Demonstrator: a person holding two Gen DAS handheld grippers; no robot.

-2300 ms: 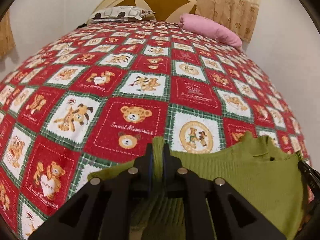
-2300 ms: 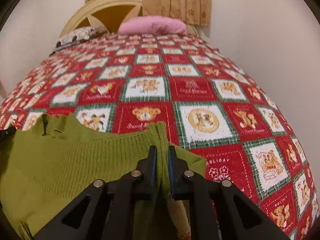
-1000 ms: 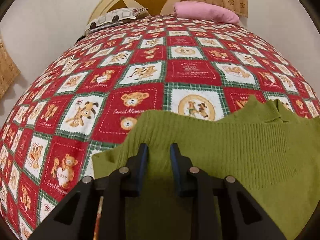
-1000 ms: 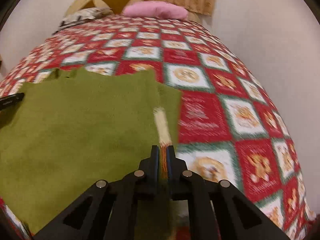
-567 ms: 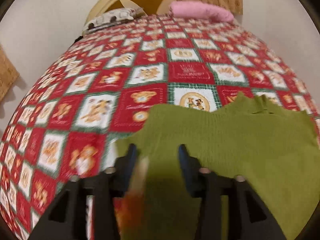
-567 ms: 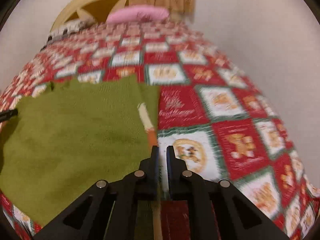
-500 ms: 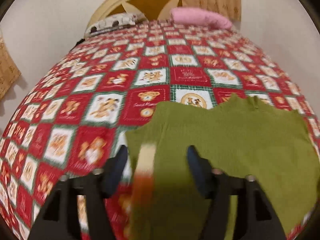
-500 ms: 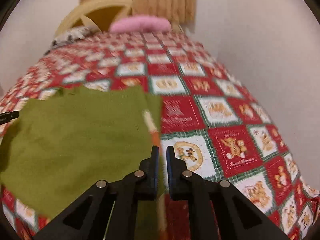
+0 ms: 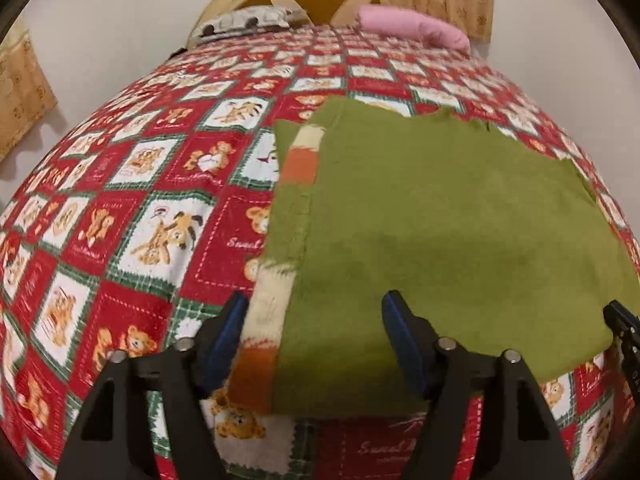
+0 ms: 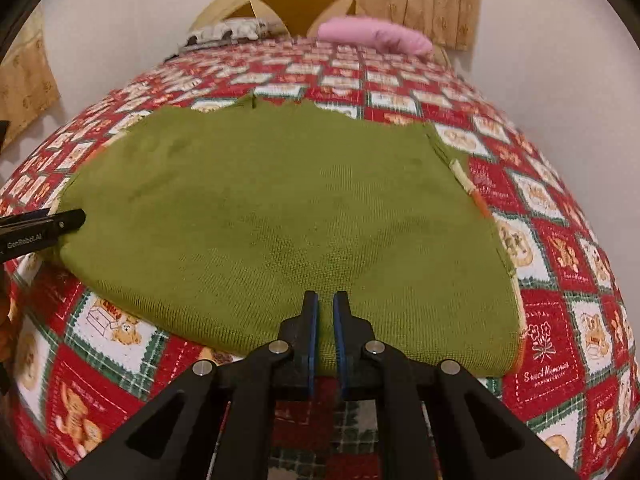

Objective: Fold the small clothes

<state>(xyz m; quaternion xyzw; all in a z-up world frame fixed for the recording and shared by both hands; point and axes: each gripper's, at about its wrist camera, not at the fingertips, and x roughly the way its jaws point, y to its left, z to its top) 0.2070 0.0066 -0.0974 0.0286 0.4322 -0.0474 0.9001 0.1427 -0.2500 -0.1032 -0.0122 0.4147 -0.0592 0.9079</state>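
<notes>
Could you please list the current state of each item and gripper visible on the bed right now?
Green knitted sweater: spread flat on the quilt, striped cream-and-orange sleeve tucked along one side.
Left gripper: open over the sweater's near edge, jaws just been opening, gripping nothing.
Right gripper: shut at the sweater's near hem; whether it pinches cloth is unclear.
Pink pillow: lying at the headboard.

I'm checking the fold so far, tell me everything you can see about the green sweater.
The green sweater is an olive fine-ribbed knit, lying flat and fairly smooth on the red teddy-bear quilt. Cream and orange striped bands peek out along one side edge, and a thinner sliver shows on the opposite edge. Its jagged collar edge points toward the headboard. Neither pair of jaws visibly grips it.
</notes>
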